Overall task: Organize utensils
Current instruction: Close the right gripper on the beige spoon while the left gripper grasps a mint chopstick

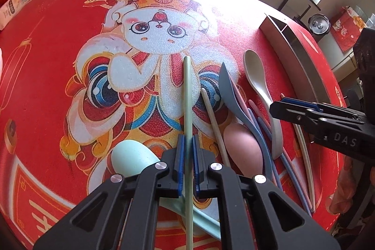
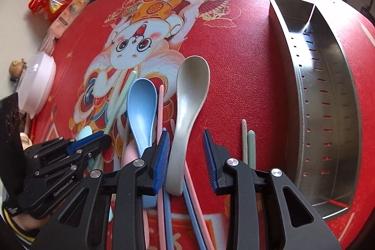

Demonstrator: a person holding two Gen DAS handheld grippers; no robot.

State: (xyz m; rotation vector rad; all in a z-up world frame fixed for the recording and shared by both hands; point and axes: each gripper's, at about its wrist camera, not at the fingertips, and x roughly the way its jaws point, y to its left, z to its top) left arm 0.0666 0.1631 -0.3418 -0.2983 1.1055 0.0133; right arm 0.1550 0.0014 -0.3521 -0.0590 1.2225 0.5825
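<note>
Red festive mat [image 1: 58, 86] bore pastel utensils, where the down-tilted left gripper [image 1: 188, 157] pinched a green chopstick [image 1: 187, 90] (right gripper [image 2: 186, 156] straddled the beige spoon [image 2: 185, 114], jaws apart).

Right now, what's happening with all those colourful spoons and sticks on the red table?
A person is sorting utensils with a hand-held gripper in each hand. The left gripper has its jaws shut on a green chopstick. The right gripper hangs over the pile with its jaws apart around the handle of the beige spoon, not yet pinching it. The metal utensil holder lying at the right has nothing in it so far.
</note>
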